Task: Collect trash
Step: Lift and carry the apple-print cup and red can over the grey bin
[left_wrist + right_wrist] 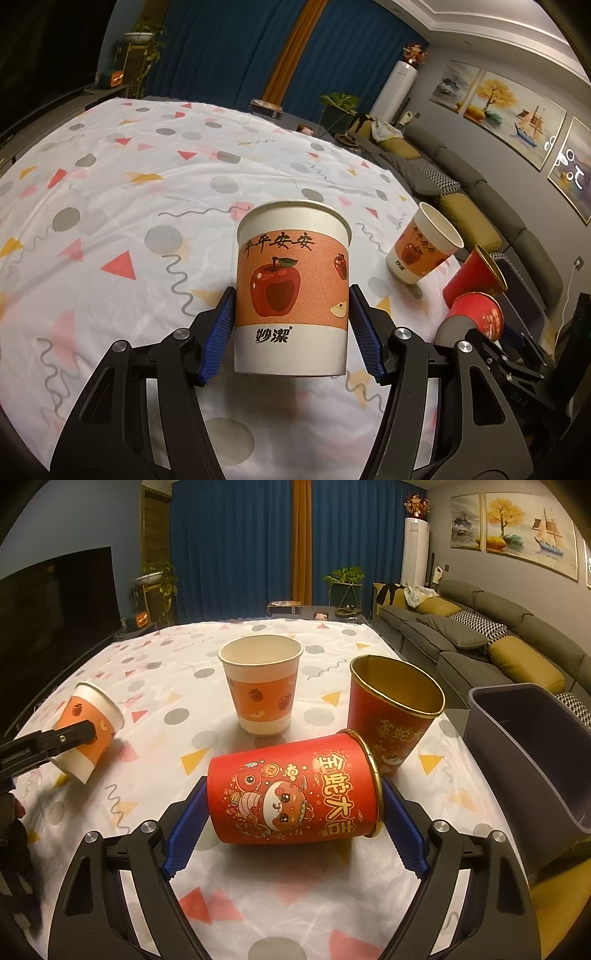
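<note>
Status: collection is at an early stage. The grey bin (532, 760) stands to the right of the right gripper (291, 812), beyond the table edge, and what shows of its interior holds nothing. No cup is seen deposited.

Left gripper (291, 328): the blue pads (218, 332) press both sides of an apple-print paper cup (291, 280), which is held upright between them, its base apparently clear of the patterned tablecloth (129, 184). This cup is secured and, in all likelihood, ready for transfer.

Right gripper: the jaws stand wide, one on each side of a red cup lying on its side (295, 786), directly between the fingers. Firm pad contact is not evident, so this grip is judged incomplete.

Remaining items: a second red cup (391, 716) stands upright just ahead and to the right of the right gripper, touching or nearly touching the lying cup. A second apple-print cup (260, 686) stands upright farther ahead.

Outstanding work: four cups to bin, one gripped, one being gripped, two untouched.
</note>
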{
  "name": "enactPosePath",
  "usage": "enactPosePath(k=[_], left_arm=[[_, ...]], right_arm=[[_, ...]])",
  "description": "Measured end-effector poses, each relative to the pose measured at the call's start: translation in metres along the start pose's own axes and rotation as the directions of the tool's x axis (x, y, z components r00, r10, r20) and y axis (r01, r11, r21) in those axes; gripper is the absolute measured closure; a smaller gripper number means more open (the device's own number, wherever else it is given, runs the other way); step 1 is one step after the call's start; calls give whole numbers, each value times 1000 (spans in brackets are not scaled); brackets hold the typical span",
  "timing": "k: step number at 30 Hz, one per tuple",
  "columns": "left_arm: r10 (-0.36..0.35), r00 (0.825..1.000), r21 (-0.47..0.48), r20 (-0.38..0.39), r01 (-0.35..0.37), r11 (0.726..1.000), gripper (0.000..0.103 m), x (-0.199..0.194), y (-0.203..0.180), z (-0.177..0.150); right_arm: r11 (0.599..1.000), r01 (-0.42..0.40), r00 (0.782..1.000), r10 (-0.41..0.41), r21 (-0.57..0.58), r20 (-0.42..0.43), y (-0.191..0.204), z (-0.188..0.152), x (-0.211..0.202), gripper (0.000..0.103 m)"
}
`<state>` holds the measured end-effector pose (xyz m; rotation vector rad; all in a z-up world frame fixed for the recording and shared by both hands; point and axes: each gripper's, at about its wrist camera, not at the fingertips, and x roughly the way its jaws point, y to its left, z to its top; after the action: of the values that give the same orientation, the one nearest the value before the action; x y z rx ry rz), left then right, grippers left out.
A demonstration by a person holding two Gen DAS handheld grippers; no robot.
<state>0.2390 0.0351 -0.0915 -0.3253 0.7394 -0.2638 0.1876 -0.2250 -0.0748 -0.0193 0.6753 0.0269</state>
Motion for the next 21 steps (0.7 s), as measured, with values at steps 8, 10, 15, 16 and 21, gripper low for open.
enactPosePath(k=[8,10,15,16,21], left_arm=[[-14,1000,24,-3,14,1000,44,-4,-8,-4],[-20,1000,30,2,20,999,44,-7,-11,-5],[-36,999,49,17,35,998,44,-20,-21,-11],[-39,999,56,22,38,998,44,-24,-24,-12],[-56,997,73,43,53,996,44,-41,-33,-15]], right_arm=[[999,-29,999,28,24,43,5,-8,-26,19],[999,-35,998,34,26,56,7,-12,-35,19],[998,-37,996,33,41,84,7,-18,-54,19],[998,-35,995,30,48,92,7,-19,-58,19],[997,-22,992,13,69,125,4,-22,-74,19]])
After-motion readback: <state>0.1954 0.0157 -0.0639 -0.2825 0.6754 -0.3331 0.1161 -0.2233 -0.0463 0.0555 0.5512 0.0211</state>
